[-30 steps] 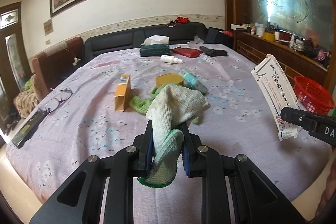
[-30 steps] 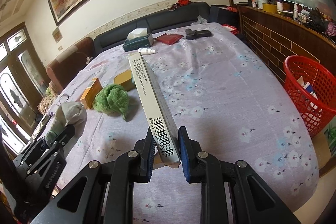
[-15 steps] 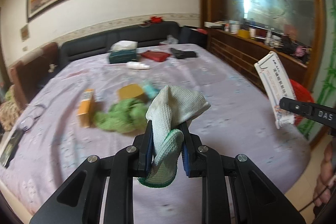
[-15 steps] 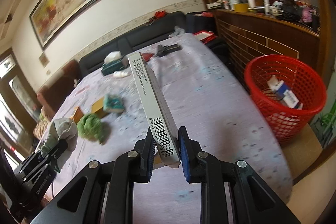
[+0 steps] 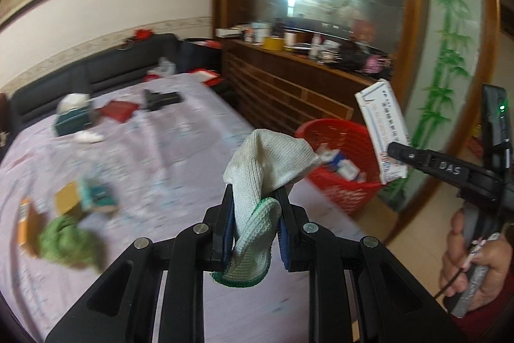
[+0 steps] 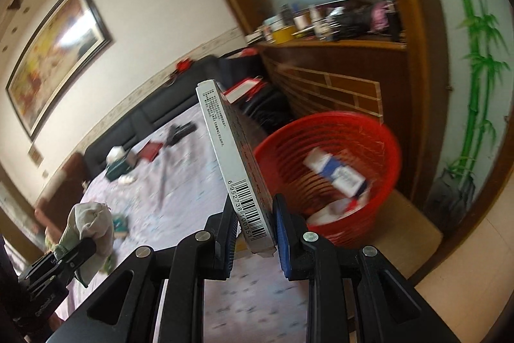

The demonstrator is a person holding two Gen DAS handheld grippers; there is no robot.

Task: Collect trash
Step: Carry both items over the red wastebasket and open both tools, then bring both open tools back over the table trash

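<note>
My left gripper (image 5: pixel 255 198) is shut on a white knit glove with a green cuff (image 5: pixel 266 159), held above the table's near right edge. My right gripper (image 6: pixel 253 208) is shut on a flat white box with a barcode (image 6: pixel 231 156), held upright; the box also shows in the left wrist view (image 5: pixel 382 130). A red mesh basket (image 6: pixel 379 134) stands on the floor right of the table, in front of both grippers, with blue-and-white boxes (image 6: pixel 337 174) inside. It shows in the left wrist view too (image 5: pixel 337 185).
The table has a purple flowered cloth (image 5: pixel 167 150). On it lie a green rag (image 5: pixel 67 243), an orange box (image 5: pixel 24 224), a teal box (image 5: pixel 96 195), a tissue box (image 5: pixel 72 118), a red wallet (image 5: pixel 119 110) and a black case (image 5: pixel 162 98). A wooden cabinet (image 5: pixel 289 85) stands behind the basket.
Both grippers have swung right, from over the table toward the red basket, which now stands much nearer and more central. Both keep hold of the glove and the box.
</note>
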